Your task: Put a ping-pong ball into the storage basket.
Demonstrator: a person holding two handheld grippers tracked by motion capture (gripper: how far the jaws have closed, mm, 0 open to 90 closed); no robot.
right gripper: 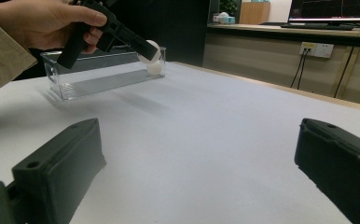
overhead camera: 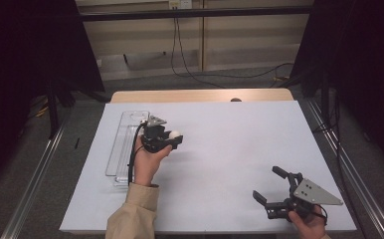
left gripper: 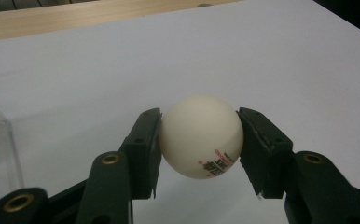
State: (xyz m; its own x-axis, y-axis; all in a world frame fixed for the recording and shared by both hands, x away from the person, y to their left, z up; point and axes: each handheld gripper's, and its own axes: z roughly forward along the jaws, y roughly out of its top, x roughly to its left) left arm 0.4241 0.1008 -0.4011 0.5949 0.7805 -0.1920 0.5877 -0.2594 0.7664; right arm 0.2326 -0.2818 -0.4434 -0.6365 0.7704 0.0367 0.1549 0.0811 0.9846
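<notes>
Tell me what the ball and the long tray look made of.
Table tennis ball: likely thin celluloid or plastic, matte off-white, with printed red and black markings. Long tray: probably clear acrylic or similar hard plastic, see-through glossy walls, ribbed-looking floor.

A: Where is the ball [left gripper: 200,136]?
B: Clamped between two black fingers [left gripper: 143,151], held above the white tabletop [left gripper: 99,93].
A: What's it like?
B: Round, cream-white, smooth, with small red and black print low down.
</notes>
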